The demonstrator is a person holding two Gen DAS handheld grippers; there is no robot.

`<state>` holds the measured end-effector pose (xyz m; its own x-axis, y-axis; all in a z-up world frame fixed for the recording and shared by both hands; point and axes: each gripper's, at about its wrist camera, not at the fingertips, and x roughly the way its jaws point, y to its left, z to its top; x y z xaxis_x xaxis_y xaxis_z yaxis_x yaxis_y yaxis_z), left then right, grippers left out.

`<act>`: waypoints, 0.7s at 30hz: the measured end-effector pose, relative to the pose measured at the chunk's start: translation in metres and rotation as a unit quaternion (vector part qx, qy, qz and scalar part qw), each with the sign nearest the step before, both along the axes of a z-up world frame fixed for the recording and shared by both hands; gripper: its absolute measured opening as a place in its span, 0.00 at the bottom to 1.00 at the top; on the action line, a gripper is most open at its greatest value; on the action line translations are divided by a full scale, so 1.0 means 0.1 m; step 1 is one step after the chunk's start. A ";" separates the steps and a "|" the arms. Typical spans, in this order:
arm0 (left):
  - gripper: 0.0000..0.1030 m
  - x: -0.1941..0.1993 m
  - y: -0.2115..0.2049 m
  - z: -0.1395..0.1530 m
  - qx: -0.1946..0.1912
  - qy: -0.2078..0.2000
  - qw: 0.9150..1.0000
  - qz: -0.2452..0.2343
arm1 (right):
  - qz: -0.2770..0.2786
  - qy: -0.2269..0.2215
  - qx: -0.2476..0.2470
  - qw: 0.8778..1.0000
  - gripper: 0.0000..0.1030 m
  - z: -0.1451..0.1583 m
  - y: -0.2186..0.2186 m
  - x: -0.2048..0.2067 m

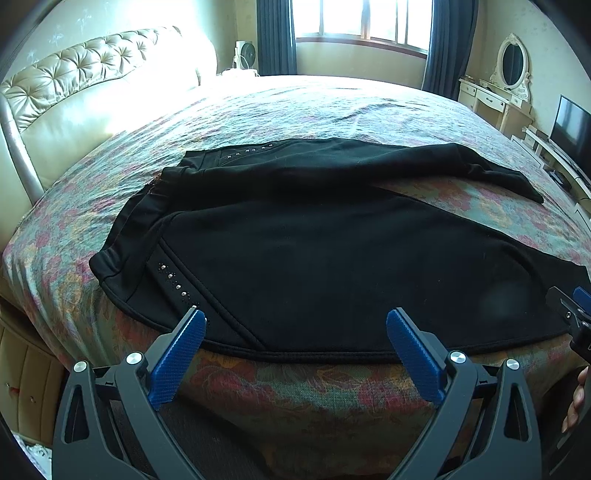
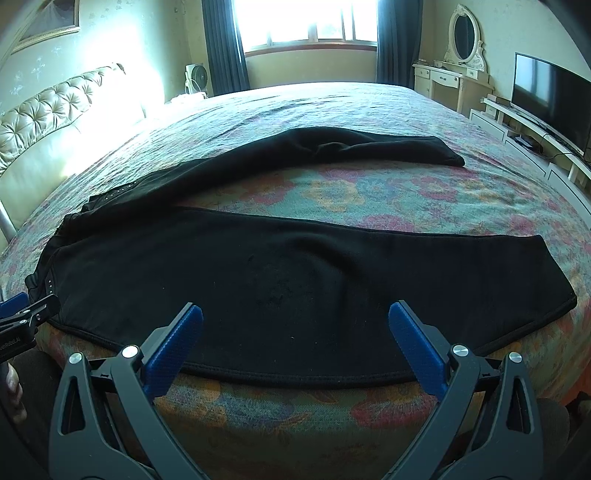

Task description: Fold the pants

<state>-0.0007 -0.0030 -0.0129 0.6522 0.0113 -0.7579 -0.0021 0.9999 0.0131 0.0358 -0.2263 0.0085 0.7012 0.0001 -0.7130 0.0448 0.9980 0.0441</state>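
Observation:
Black pants lie spread flat on the floral bedspread, waistband to the left, legs splayed apart to the right. They also show in the right wrist view. A row of small studs marks the near pocket. My left gripper is open and empty, hovering over the near hem edge by the waist. My right gripper is open and empty over the near leg. Each gripper shows at the edge of the other's view, the right gripper and the left gripper.
The bed has a tufted cream headboard at the left. A window with dark curtains is at the back. A vanity with oval mirror and a TV on a low unit stand at the right.

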 end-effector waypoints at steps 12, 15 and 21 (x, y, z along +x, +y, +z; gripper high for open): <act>0.95 0.00 0.01 0.01 0.000 0.000 1.000 0.001 | 0.001 0.002 0.001 1.000 0.98 -0.01 0.01 0.00; 0.95 0.00 0.01 0.03 -0.003 -0.002 1.000 -0.002 | 0.001 0.002 0.001 1.000 0.98 -0.01 0.01 0.00; 0.95 0.01 0.01 0.02 -0.016 -0.001 1.000 -0.012 | 0.001 0.005 0.002 1.000 0.98 -0.04 0.03 0.00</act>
